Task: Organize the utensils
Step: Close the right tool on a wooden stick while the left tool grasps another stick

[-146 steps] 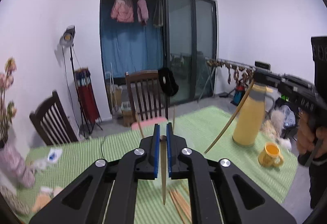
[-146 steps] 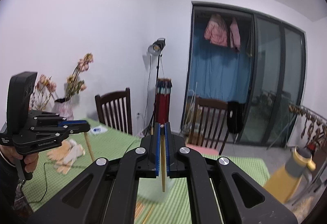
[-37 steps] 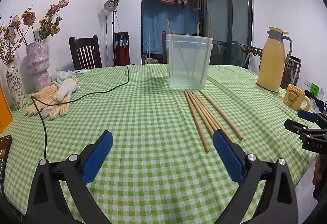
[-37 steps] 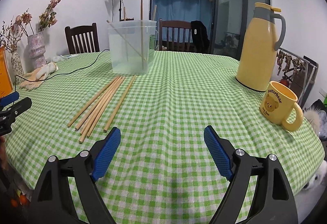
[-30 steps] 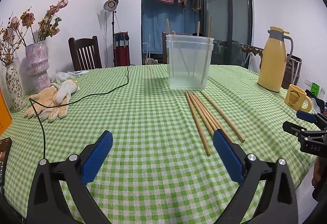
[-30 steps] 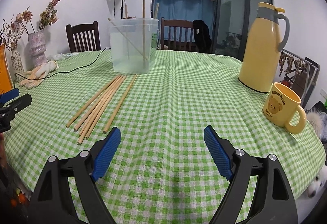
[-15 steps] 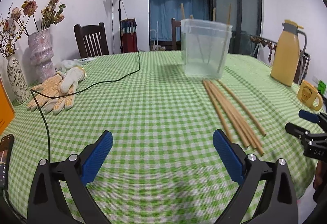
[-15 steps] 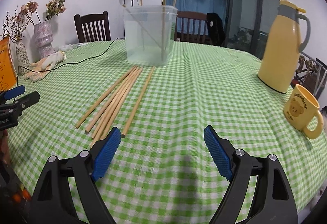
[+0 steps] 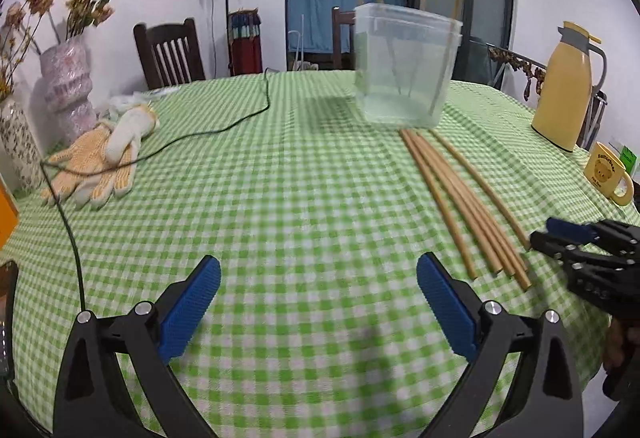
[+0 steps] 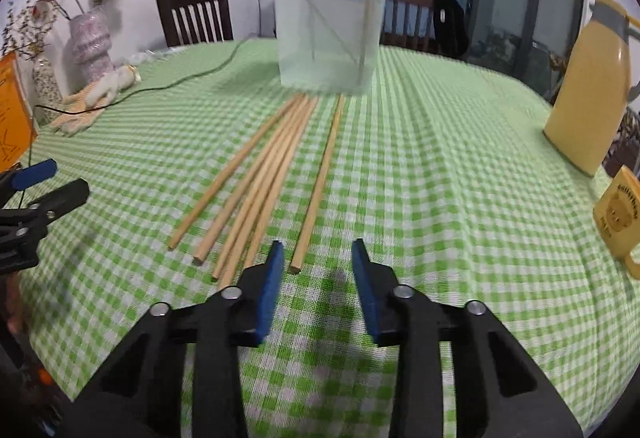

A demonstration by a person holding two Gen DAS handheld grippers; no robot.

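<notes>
Several wooden chopsticks (image 10: 260, 178) lie side by side on the green checked tablecloth (image 10: 440, 198), in front of a clear plastic container (image 10: 332, 26) that holds a few more upright. One chopstick (image 10: 320, 174) lies apart on the right. My right gripper (image 10: 317, 244) hovers low over its near end, which lies between the closing jaws; the pads do not touch it. My left gripper (image 9: 318, 262) is wide open over bare cloth, left of the chopsticks (image 9: 460, 198) and container (image 9: 404, 62). Each view shows the other gripper at its edge.
A yellow thermos (image 10: 592, 98) and yellow mug (image 10: 618, 214) stand at the right. Work gloves (image 9: 100, 158), a black cable (image 9: 200, 134) and flower vases (image 9: 68, 90) occupy the left. Dark wooden chairs stand behind the table.
My right gripper's jaws have narrowed from wide open, and it has moved forward and down to the chopsticks' near ends. The left gripper drifted slightly forward, still wide open.
</notes>
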